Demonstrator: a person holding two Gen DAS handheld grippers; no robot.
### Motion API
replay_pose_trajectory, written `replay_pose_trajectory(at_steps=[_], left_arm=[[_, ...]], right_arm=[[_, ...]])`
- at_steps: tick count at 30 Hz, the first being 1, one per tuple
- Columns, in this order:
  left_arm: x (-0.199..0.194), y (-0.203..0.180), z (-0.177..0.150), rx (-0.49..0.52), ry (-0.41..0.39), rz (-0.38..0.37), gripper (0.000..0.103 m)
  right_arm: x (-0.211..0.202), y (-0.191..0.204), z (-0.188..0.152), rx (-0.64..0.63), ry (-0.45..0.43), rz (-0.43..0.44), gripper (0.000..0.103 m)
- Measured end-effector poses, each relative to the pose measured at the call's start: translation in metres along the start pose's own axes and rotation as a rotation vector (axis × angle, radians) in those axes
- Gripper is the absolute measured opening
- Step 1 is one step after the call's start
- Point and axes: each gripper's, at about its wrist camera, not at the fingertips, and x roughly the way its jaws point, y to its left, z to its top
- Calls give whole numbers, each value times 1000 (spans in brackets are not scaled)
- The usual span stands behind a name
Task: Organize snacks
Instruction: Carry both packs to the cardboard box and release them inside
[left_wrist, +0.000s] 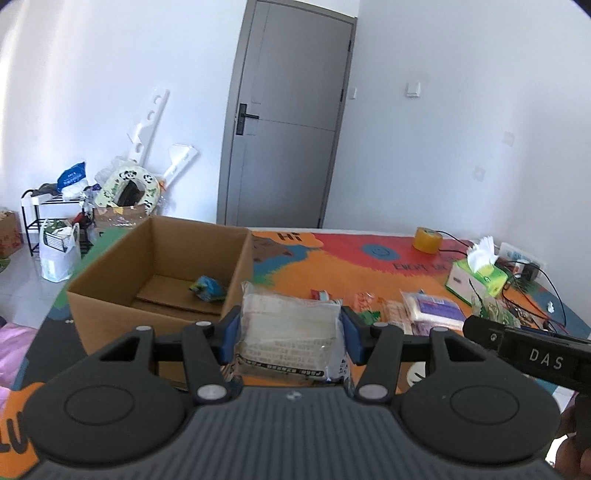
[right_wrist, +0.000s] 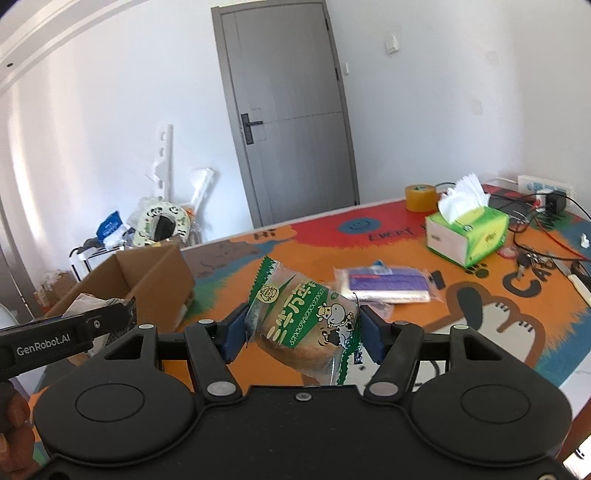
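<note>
My left gripper (left_wrist: 289, 334) is shut on a clear-wrapped pale snack pack (left_wrist: 290, 332), held above the table just right of an open cardboard box (left_wrist: 159, 280). A small blue-green snack (left_wrist: 207, 288) lies on the box floor. My right gripper (right_wrist: 302, 332) is shut on a green-and-white wrapped bread bun (right_wrist: 306, 317), lifted over the colourful mat. The same box (right_wrist: 147, 280) shows at the left of the right wrist view, with the left gripper's body (right_wrist: 66, 336) in front of it. A purple-labelled snack pack (right_wrist: 388, 284) lies on the mat beyond the bun.
Several loose snack packets (left_wrist: 406, 310) lie on the mat right of the box. A green tissue box (right_wrist: 467, 230), a tape roll (right_wrist: 419, 197), cables and a power strip (right_wrist: 546, 188) crowd the far right. Floor clutter and a grey door (left_wrist: 284, 118) lie behind.
</note>
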Motion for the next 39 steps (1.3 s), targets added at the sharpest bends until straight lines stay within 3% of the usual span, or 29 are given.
replay_pose_trajectory(at_steps=[14, 39], left_arm=[[12, 39, 20, -22, -36, 57, 54], [62, 110, 43, -82, 2, 106, 55]], right_arm=[[24, 22, 21, -17, -24, 52, 62], [93, 94, 46, -54, 2, 211, 62]])
